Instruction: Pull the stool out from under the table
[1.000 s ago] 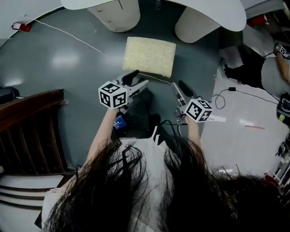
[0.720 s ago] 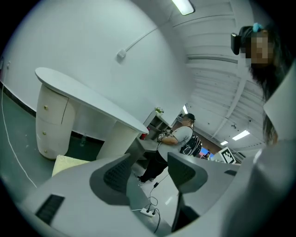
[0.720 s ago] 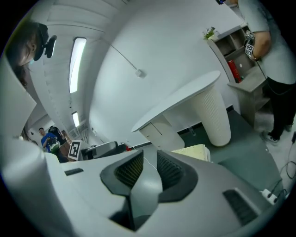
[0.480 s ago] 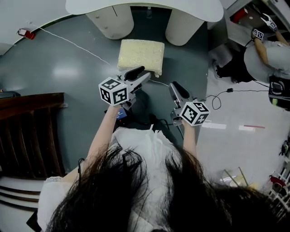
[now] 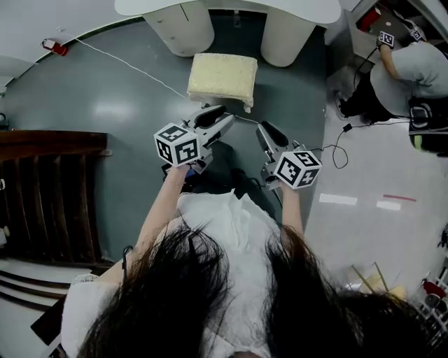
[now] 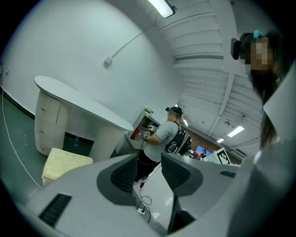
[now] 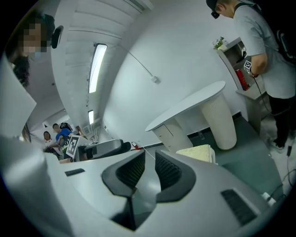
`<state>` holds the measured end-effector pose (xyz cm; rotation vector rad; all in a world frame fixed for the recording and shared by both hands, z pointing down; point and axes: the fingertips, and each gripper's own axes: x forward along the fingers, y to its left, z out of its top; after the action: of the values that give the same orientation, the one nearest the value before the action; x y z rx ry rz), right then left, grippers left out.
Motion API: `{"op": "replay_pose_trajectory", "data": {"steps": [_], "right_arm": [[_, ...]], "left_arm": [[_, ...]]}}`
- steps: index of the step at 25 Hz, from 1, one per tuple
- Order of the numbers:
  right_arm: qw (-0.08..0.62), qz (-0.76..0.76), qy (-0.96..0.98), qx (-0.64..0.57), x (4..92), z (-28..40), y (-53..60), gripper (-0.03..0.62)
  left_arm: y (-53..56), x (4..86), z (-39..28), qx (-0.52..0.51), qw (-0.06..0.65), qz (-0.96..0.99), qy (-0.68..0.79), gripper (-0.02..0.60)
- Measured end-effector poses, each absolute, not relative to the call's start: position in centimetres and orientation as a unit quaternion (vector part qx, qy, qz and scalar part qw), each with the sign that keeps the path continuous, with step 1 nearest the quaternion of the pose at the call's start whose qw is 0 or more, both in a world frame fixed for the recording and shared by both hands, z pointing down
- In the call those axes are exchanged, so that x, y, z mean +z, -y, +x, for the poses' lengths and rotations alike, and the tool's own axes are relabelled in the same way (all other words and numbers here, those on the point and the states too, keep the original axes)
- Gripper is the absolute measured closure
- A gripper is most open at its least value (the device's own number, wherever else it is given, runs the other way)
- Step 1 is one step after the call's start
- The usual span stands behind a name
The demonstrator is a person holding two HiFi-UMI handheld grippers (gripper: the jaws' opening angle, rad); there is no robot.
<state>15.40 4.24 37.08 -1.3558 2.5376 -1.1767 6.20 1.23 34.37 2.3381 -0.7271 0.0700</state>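
Note:
The stool [image 5: 222, 75], a low seat with a cream cushion, stands on the grey floor just in front of the white table [image 5: 231, 7] and its two legs. My left gripper [image 5: 218, 115] hovers short of the stool's near edge without touching it. Its jaws are closing, a clear gap remains and nothing is between them [image 6: 150, 169]. My right gripper [image 5: 264, 130] is beside it, farther from the stool. Its jaws are closing to a narrow slit with nothing in it [image 7: 149, 169]. The stool [image 6: 64, 163] shows at the left gripper view's lower left, and the stool [image 7: 196, 152] lies ahead in the right one.
A dark wooden slatted piece [image 5: 49, 189] fills the left side. A person [image 5: 413, 70] stands at shelves at the upper right. A black cable [image 5: 336, 150] loops on the pale floor to the right. A white cord [image 5: 119, 59] runs across the grey floor.
Both grippers have drawn back from the stool's near edge, leaving a wider stretch of floor between. Both pairs of jaws have narrowed.

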Motion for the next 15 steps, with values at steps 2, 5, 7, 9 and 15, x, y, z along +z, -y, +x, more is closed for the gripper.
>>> {"op": "replay_pose_trajectory", "data": {"steps": [2,5,7,9,15], "right_arm": [[0.017,-0.43,-0.818,-0.381,37.3,15.2,-4.1,0.516],[0.014,-0.42,-0.823,-0.382,37.3,14.7,-4.4,0.515],[0.013,-0.416,-0.827,-0.379,36.9,14.3,-5.6,0.516],[0.013,-0.411,-0.832,-0.373,36.2,13.7,-7.3,0.516],[-0.002,-0.401,-0.842,-0.361,35.5,10.8,-10.2,0.516]], "left_arm": [[-1.2,34.5,6.1,0.03,0.339,0.896,0.284,0.41],[-1.7,34.7,5.5,0.036,0.338,0.894,0.292,0.41],[-3.1,34.3,5.0,0.037,0.335,0.894,0.296,0.416],[-5.0,33.6,4.4,0.035,0.331,0.895,0.298,0.42],[-9.0,32.9,0.8,0.046,0.323,0.894,0.308,0.437]]}}
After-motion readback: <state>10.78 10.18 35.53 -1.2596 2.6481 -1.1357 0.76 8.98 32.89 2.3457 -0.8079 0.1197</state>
